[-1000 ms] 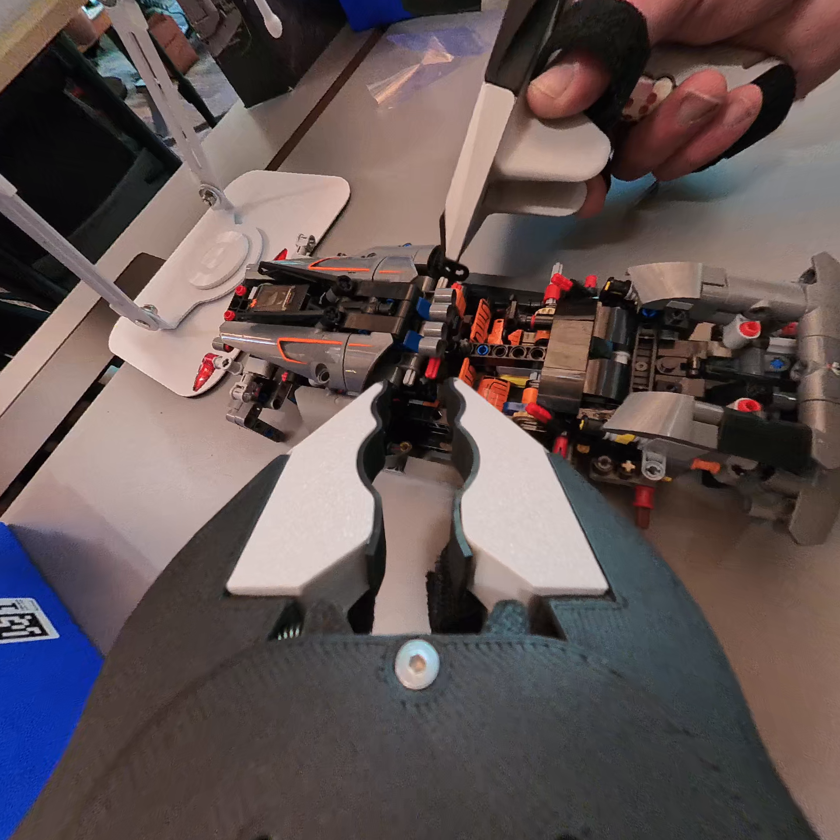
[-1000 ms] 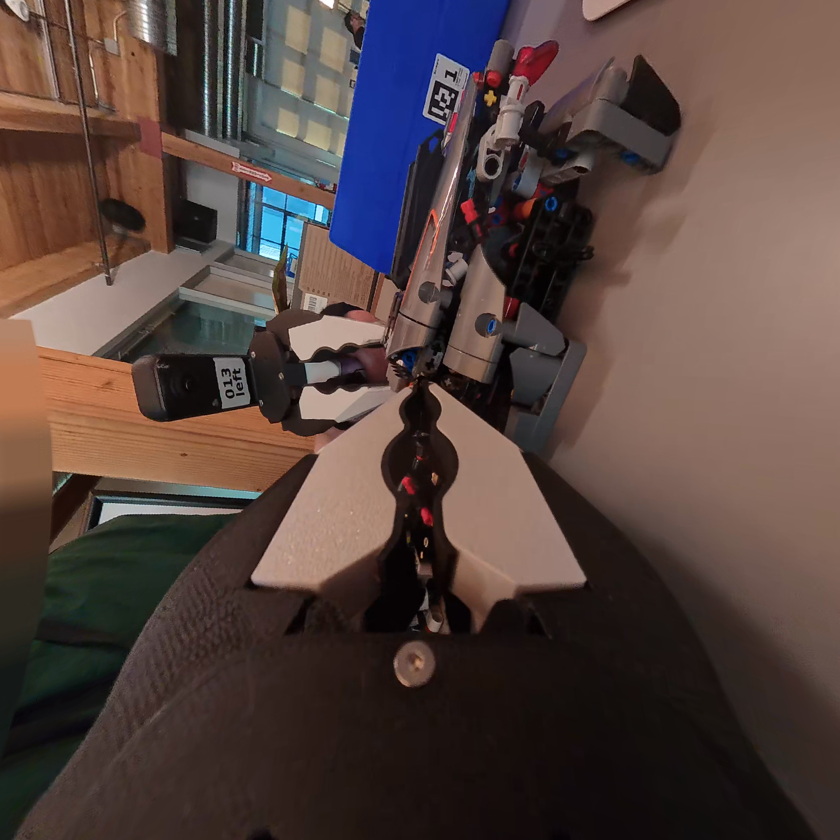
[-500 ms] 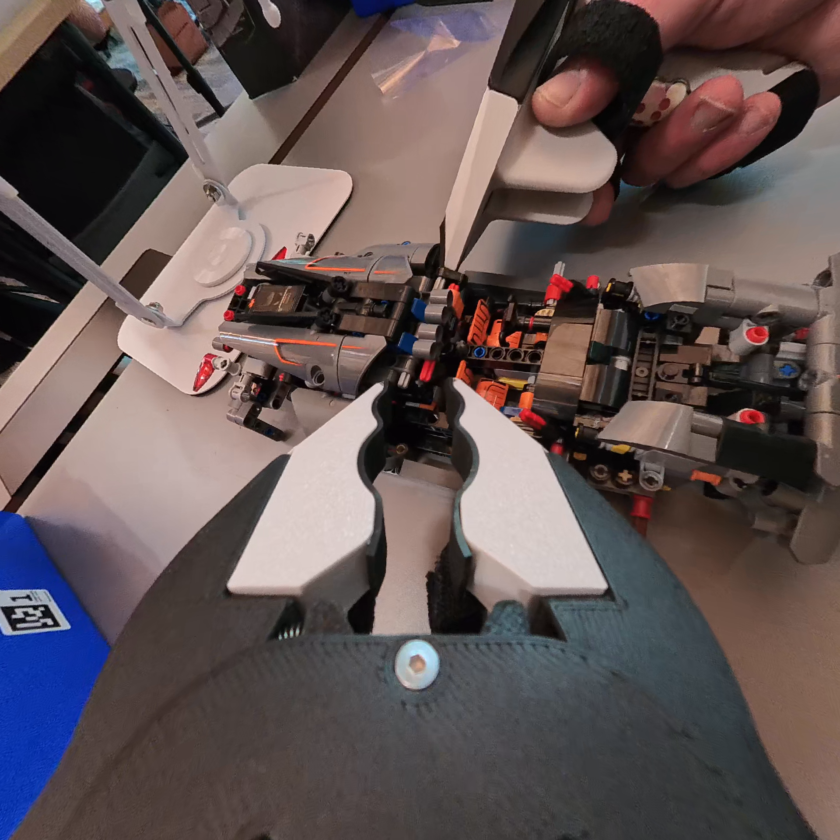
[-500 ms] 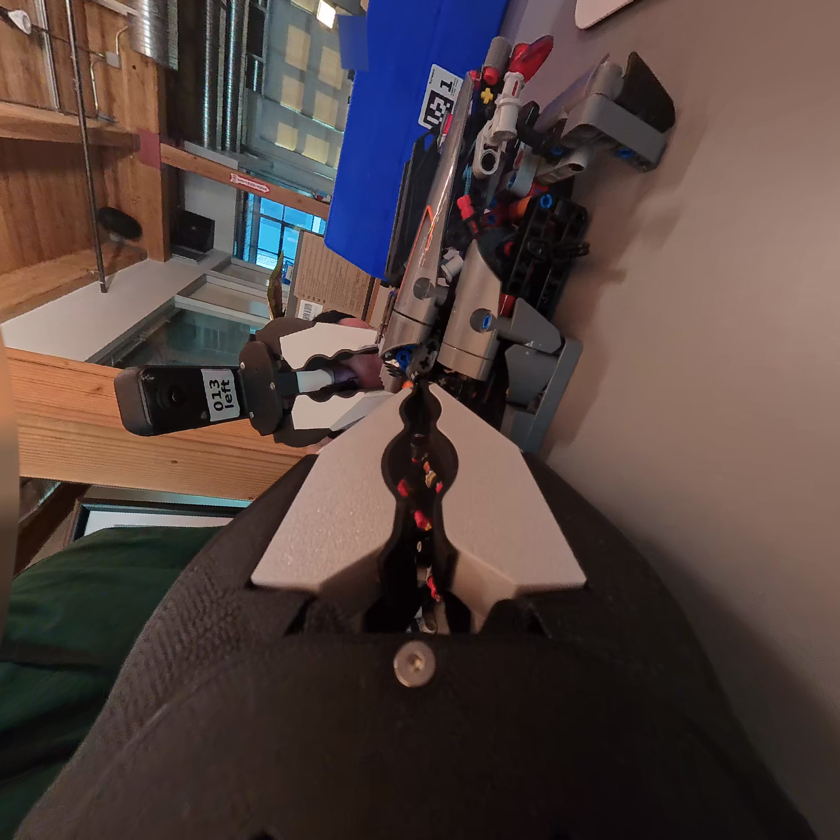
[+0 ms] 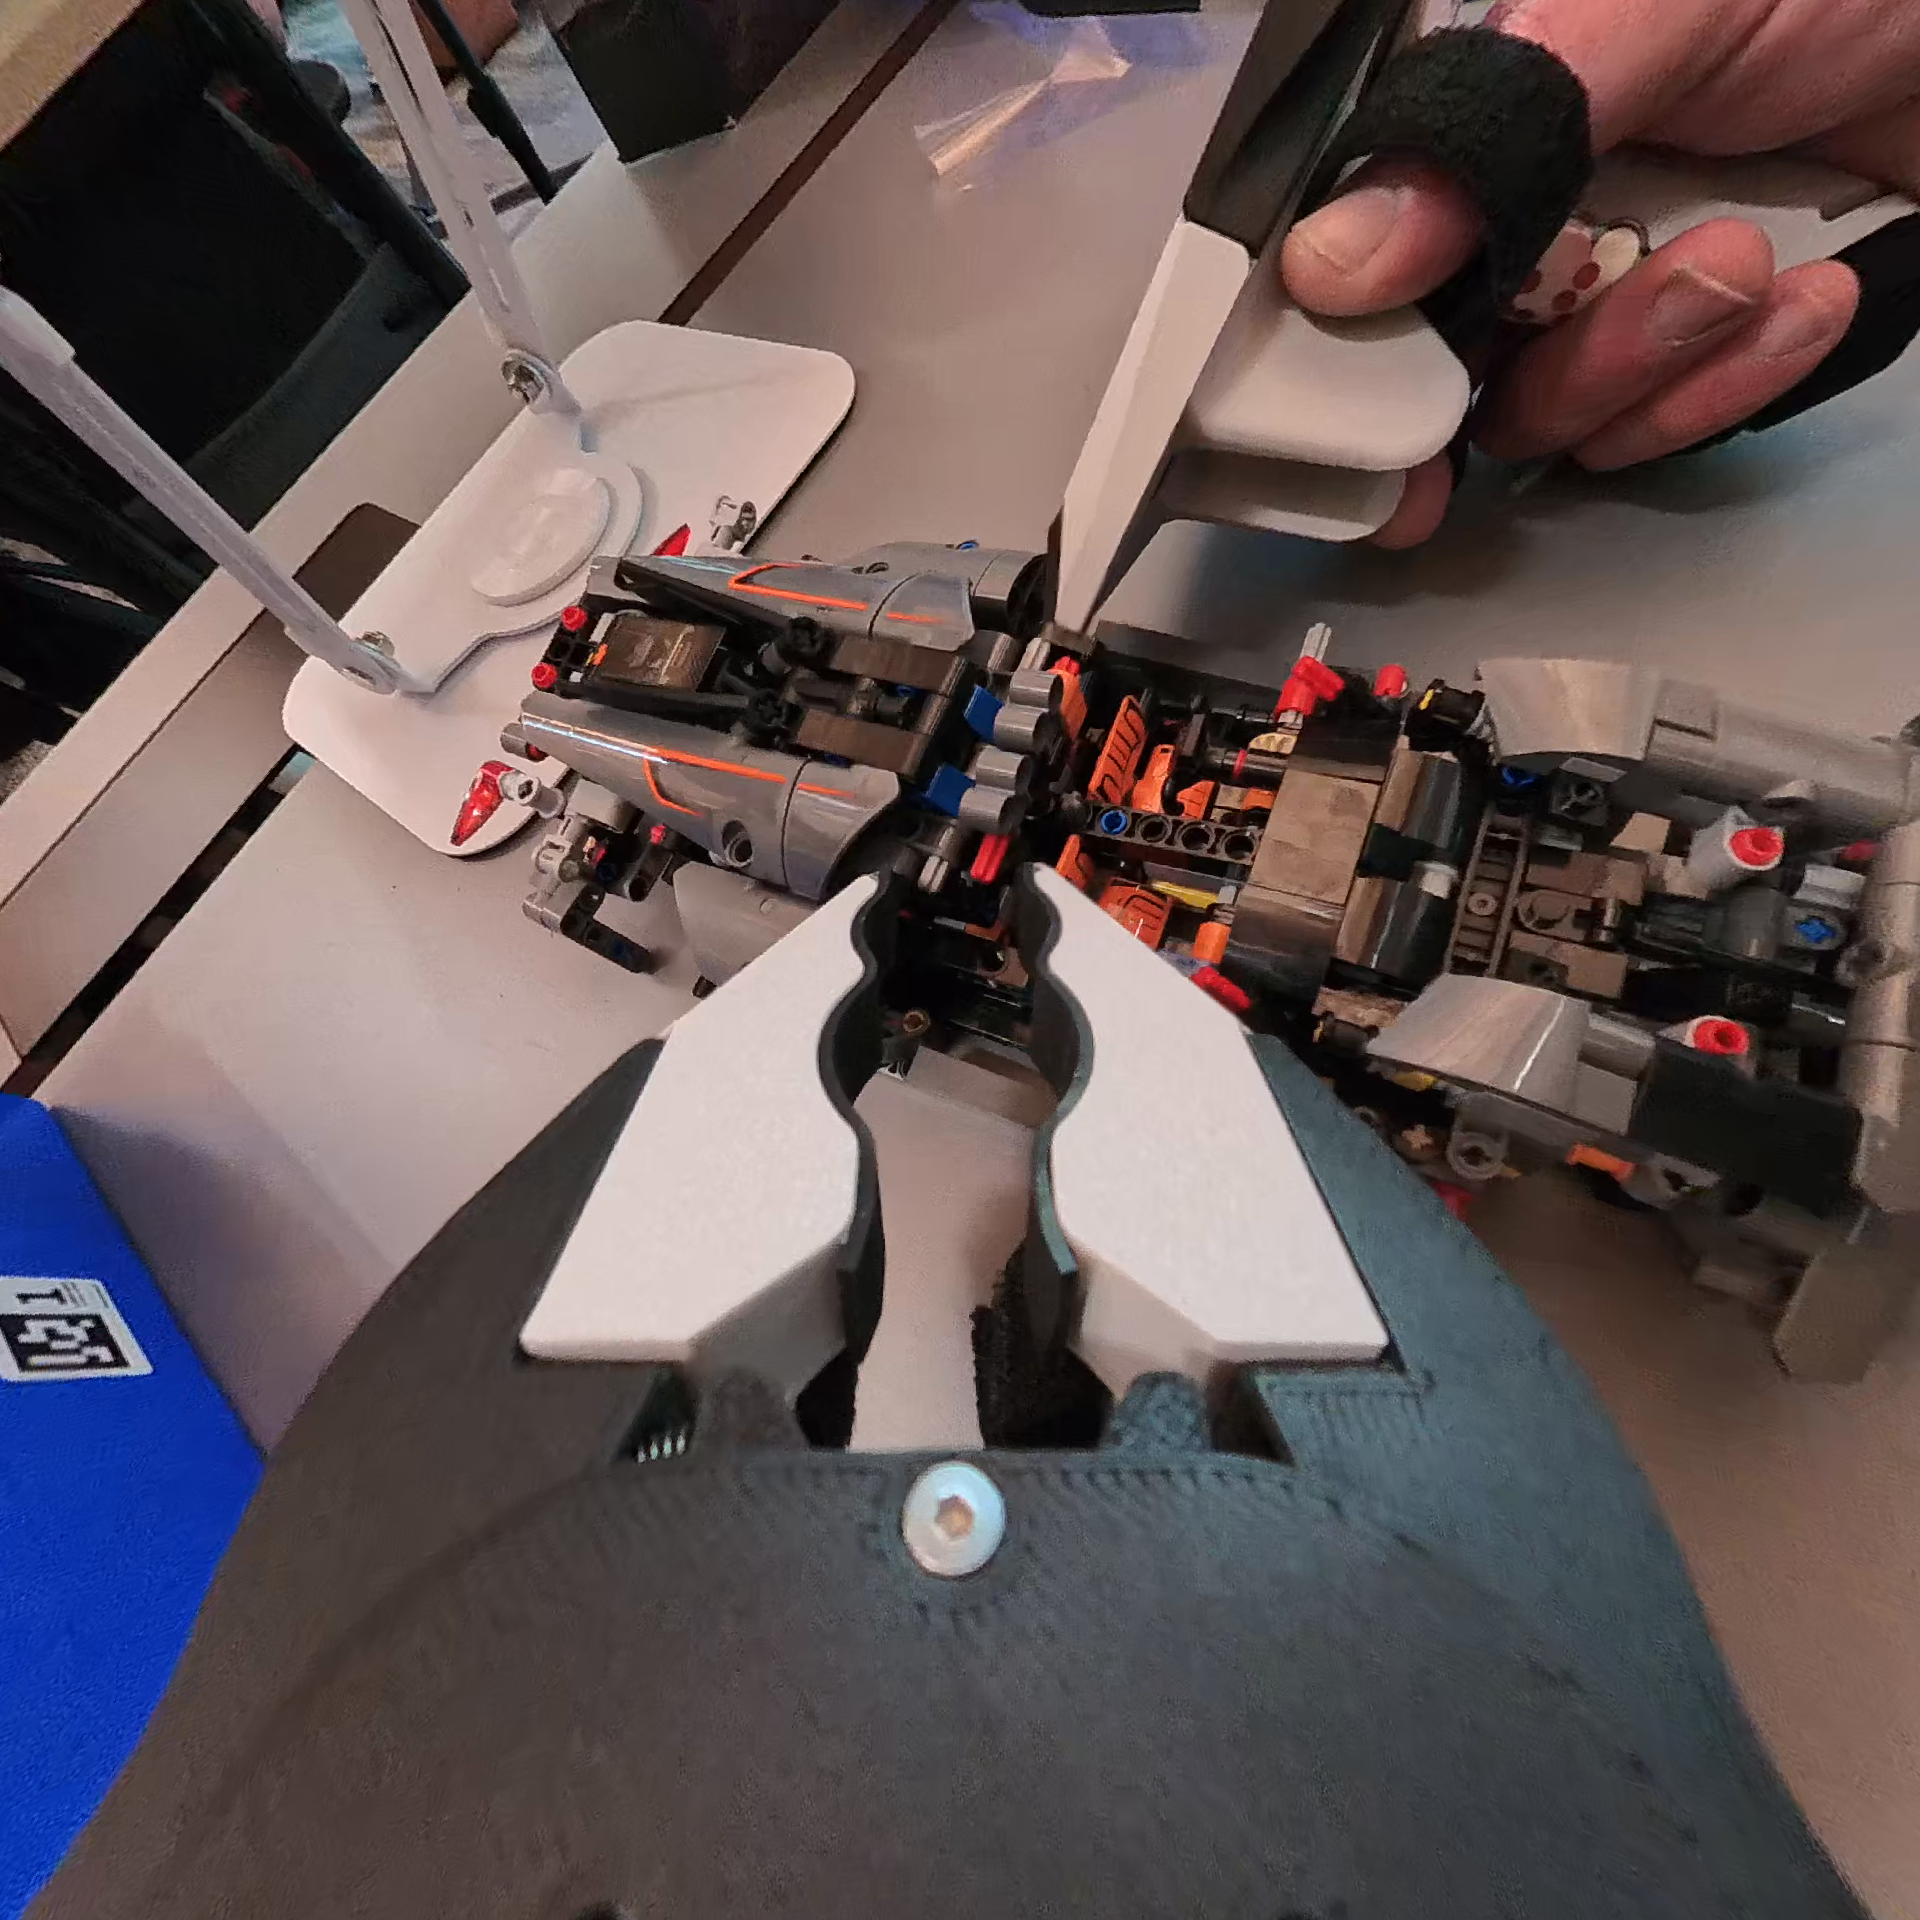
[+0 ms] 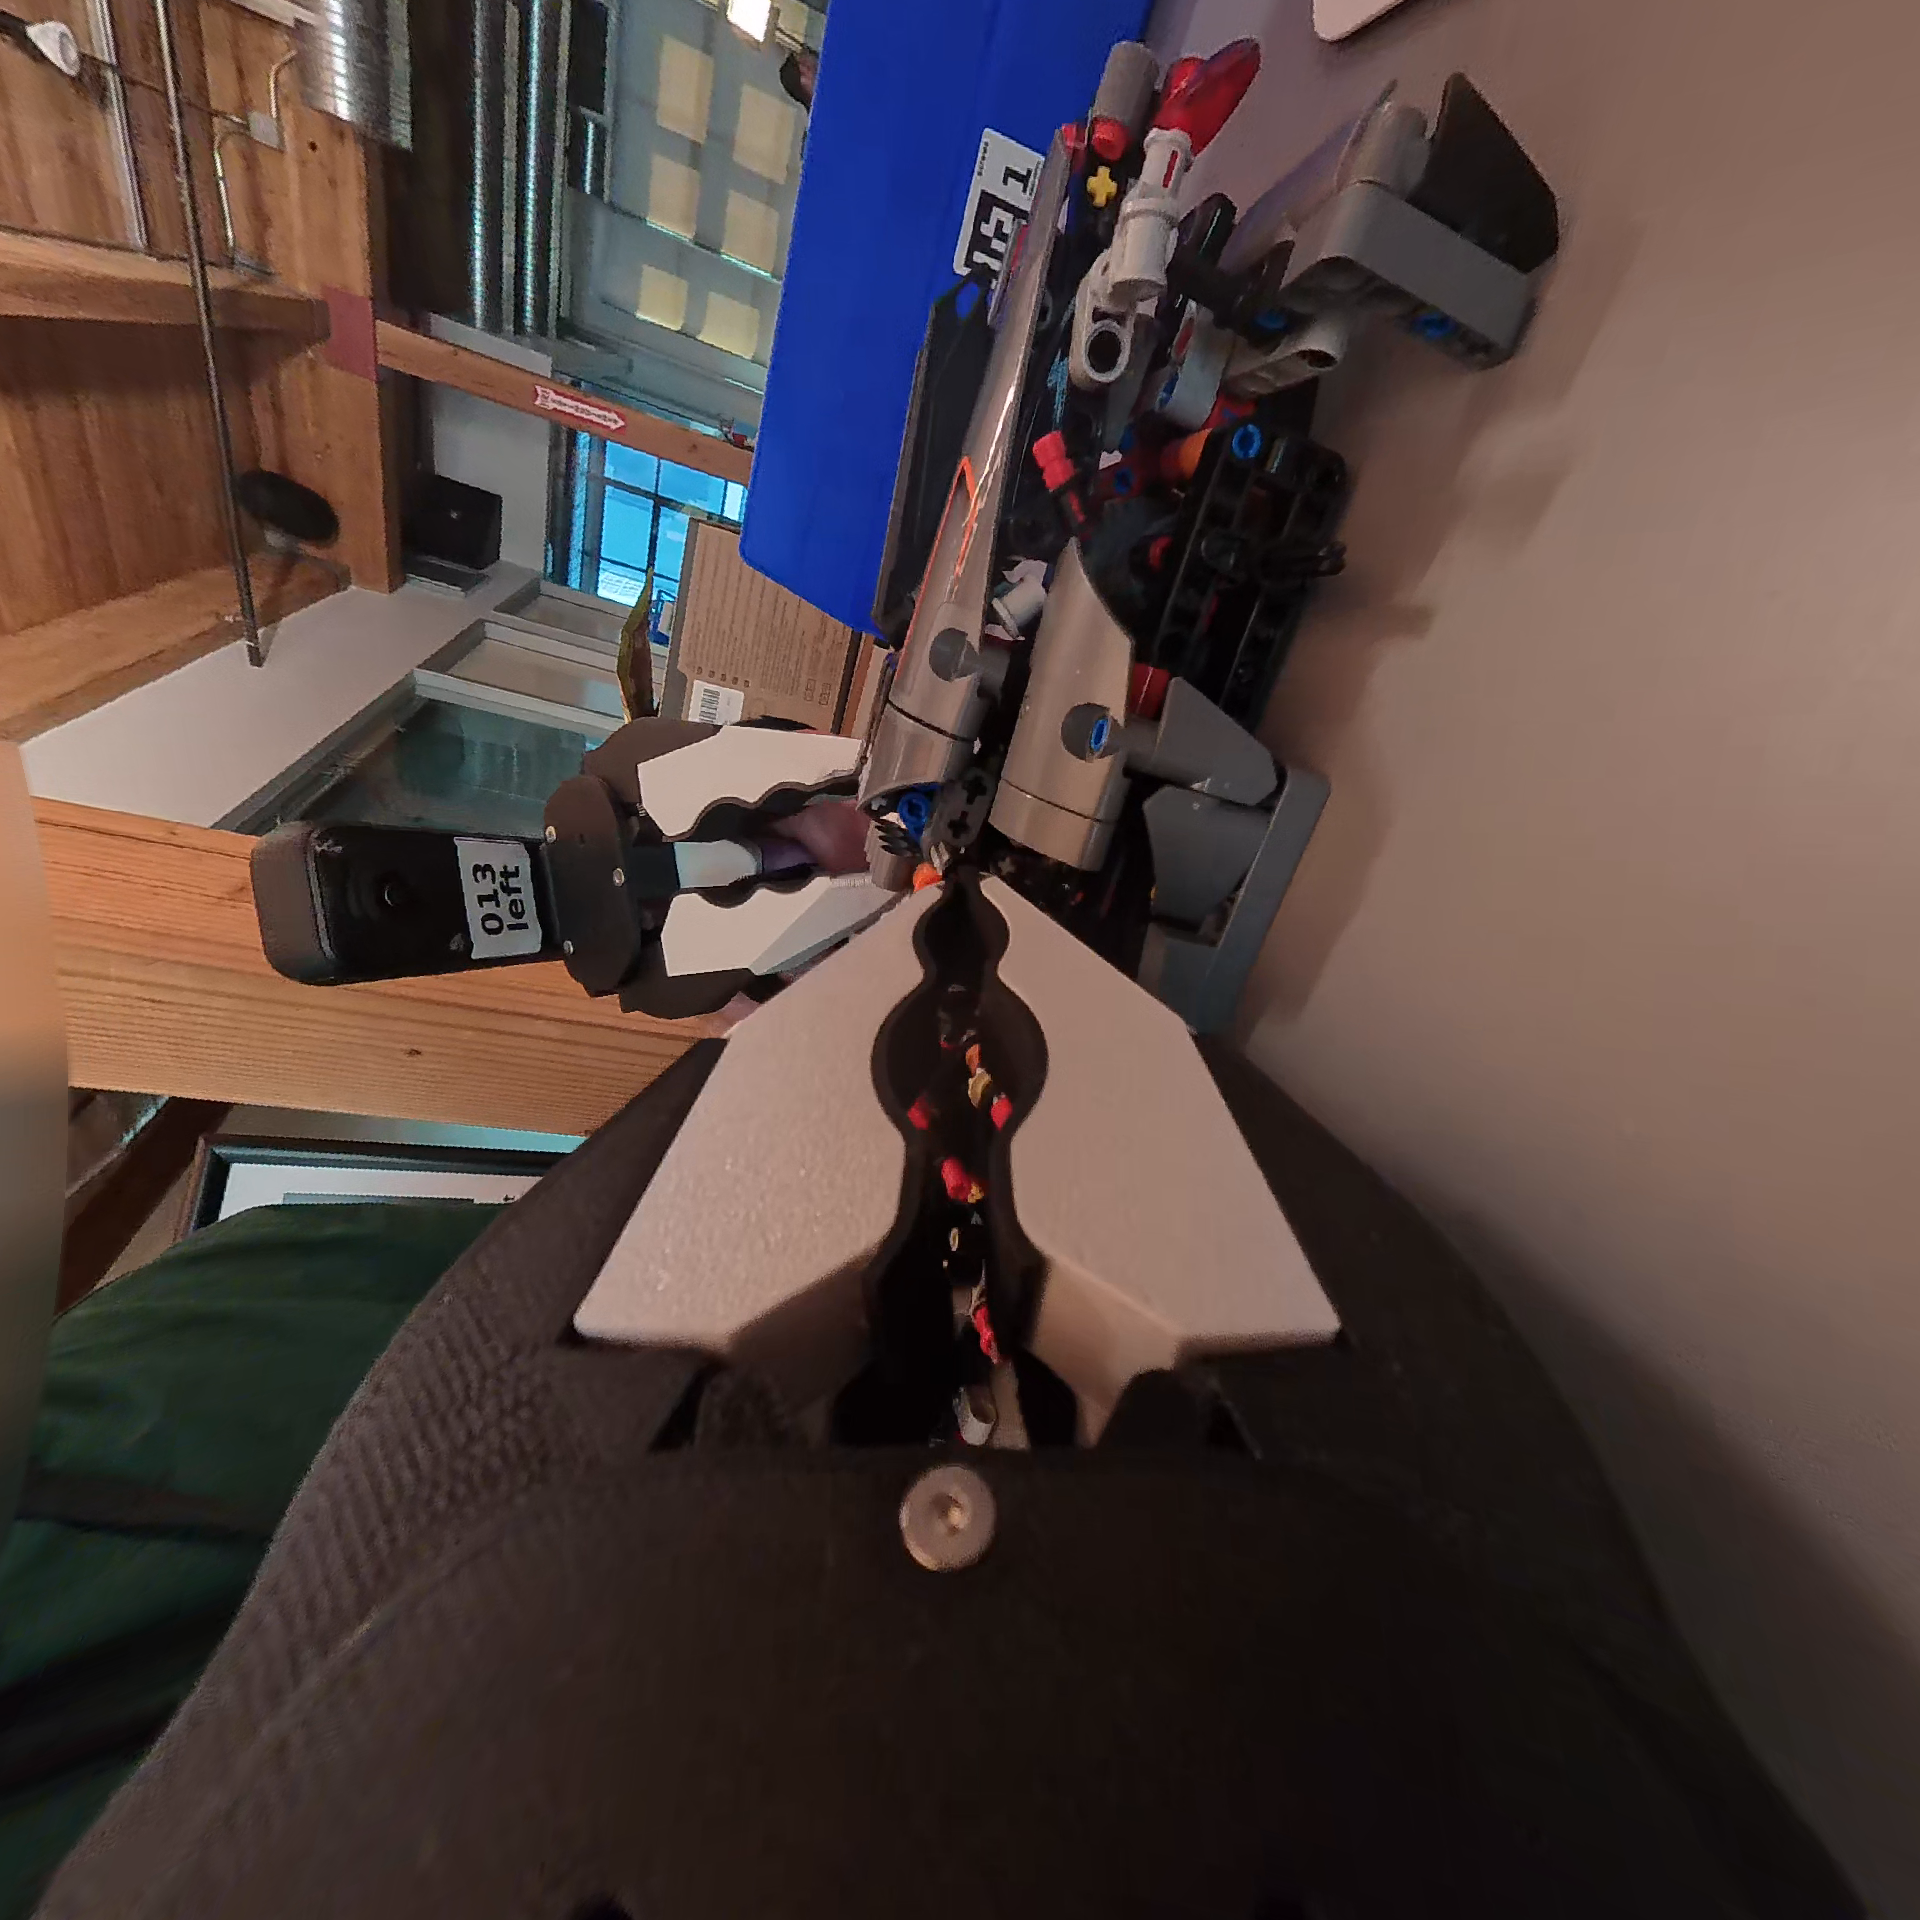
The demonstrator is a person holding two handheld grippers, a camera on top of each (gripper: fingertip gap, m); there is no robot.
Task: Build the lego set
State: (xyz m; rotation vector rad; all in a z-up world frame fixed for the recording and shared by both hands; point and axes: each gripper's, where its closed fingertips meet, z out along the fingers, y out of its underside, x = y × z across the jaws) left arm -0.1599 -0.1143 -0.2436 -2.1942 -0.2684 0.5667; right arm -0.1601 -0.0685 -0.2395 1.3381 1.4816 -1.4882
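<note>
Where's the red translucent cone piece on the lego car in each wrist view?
Left wrist view: red translucent cone piece, left of centre, at the car's left end by the white stand base.
Right wrist view: top centre-right, at the car's far end.
Shared landmark: blue mat.

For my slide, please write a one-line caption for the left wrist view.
Left gripper open at the near side of the lego car while the closed right gripper presses its tip onto the far side.
</note>
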